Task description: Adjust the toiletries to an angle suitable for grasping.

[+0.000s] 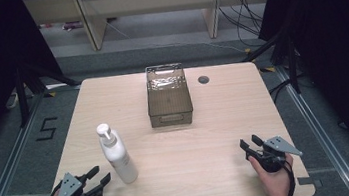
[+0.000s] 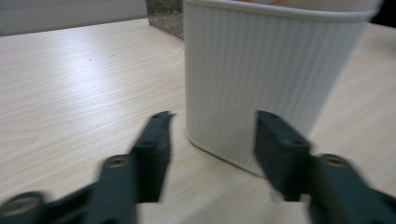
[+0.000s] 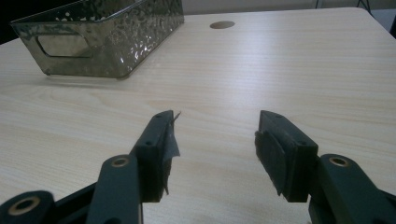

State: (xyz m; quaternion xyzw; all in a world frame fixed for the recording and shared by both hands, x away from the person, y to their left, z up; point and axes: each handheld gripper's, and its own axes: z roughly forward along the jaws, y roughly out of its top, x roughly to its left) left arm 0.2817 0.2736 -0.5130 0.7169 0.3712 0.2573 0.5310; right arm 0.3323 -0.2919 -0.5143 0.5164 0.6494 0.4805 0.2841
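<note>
Bottle (image 1: pixel 117 155), white with a pump top and a ribbed body, lies on its side on the wooden table (image 1: pixel 193 146), just ahead of the left gripper (image 1: pixel 100 177), pump end pointing away from the person. From the left gripper view the ribbed white side (image 2: pixel 261 79) stands just beyond the two jaw tips, slightly toward the right-hand jaw; the jaws are spread apart with bare tabletop between them, and whether a tip touches the bottle cannot be told. No label or brand can be read on the bottle.

Farther ahead of both grippers, toward the middle of the table, sits a smoky translucent bin (image 1: pixel 168 96) with cut-out handles and a pebbled wall (image 3: pixel 116 42). A small round grommet (image 1: pixel 203 79) sits in the tabletop just beside it. The right gripper (image 1: pixel 250 145) rests well apart from the bottle, jaws parted over bare wood, holding nothing.

On the floor left of the table, tape forms the numeral "5" (image 1: pixel 47 129).
</note>
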